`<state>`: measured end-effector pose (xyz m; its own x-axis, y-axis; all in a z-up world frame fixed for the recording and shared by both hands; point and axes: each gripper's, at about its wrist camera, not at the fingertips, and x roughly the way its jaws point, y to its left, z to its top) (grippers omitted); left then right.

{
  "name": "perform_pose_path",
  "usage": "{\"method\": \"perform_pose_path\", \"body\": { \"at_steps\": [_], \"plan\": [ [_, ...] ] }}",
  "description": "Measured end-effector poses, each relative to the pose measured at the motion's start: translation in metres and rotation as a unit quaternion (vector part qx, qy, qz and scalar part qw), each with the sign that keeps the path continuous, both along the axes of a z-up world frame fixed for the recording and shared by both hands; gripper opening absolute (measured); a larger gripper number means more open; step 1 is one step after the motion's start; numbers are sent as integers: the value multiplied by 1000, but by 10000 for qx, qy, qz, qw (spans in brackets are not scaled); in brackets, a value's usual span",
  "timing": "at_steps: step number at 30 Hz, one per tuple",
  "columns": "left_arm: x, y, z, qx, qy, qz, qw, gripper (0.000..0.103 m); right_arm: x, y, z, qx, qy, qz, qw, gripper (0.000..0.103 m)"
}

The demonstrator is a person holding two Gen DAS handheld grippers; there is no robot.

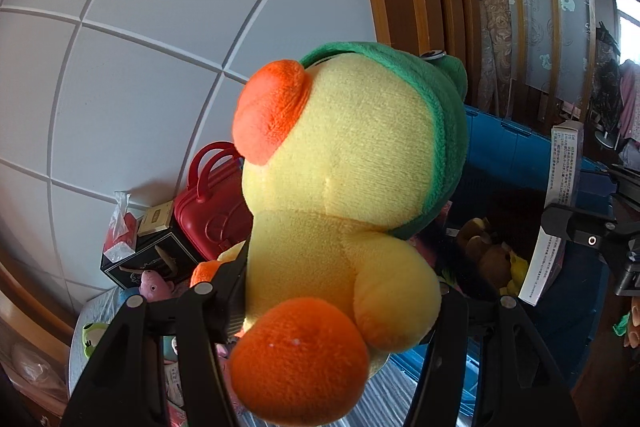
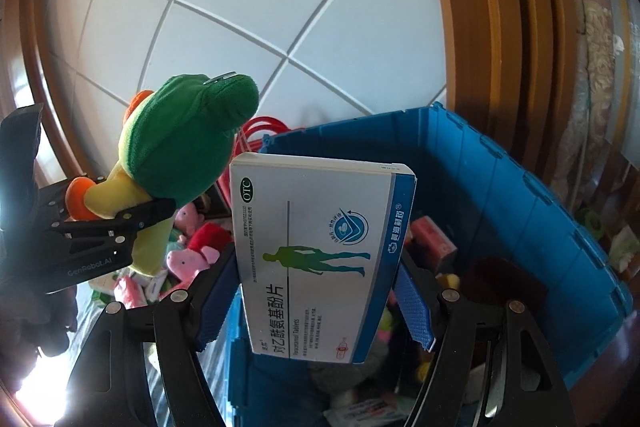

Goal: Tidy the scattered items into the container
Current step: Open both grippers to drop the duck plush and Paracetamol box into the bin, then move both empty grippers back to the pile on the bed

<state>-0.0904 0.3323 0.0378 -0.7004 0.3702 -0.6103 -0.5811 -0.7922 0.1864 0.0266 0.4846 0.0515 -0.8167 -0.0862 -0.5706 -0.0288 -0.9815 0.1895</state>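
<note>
A: Open room?
B: Above the blue container (image 2: 500, 187), walls upright, rim clear on the near side; toys and packets already inside. Red handbag (image 1: 208, 211) and black box (image 1: 152, 259) crowded just left of it.

A: Left gripper (image 1: 340, 291)?
B: Jaws clamped on a plush duck (image 1: 344, 187), long axis upright, beak tipped up-left. Yellow body, orange beak and foot, green frog hood.

A: Right gripper (image 2: 316, 303)?
B: Jaws holding a medicine box (image 2: 320, 251), white and blue, standing on end over the container's near edge.

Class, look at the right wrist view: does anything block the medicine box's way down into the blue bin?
Nothing visible does. The medicine box, clamped in the right gripper, hangs over the open blue bin; only items already inside lie below.
</note>
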Motion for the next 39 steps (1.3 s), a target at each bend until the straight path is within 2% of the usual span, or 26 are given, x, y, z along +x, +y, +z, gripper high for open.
{"method": "perform_pose_path", "body": {
  "at_steps": [9,24,26,27,28,29,30,39],
  "plan": [
    [-15,51,-7,-64,-123,-424,9990,59,0,37,-16,-56,-178,-395,9990,72],
    [-33,87,-17,-97,-285,-643,9975,60,-6,61,-36,-116,-384,-634,9972,72],
    [-36,90,-17,-89,-301,-548,9980,66,-7,61,-35,-89,-381,-638,9972,73],
    [-38,91,-17,-132,-294,-487,9983,74,-8,61,-35,-57,-390,-638,9972,74],
    [-39,91,-17,-153,-249,-413,9987,82,-8,60,-34,-13,-400,-643,9971,85],
    [-39,90,-15,-104,-184,-342,9992,101,-6,58,-32,26,-385,-665,9970,96],
    [-41,88,-12,-41,-147,-289,9995,103,-6,58,-32,45,-341,-688,9970,103],
    [-50,76,-15,-132,-215,-138,9996,103,-12,63,-36,-38,-350,-636,9974,103]
  ]
}}
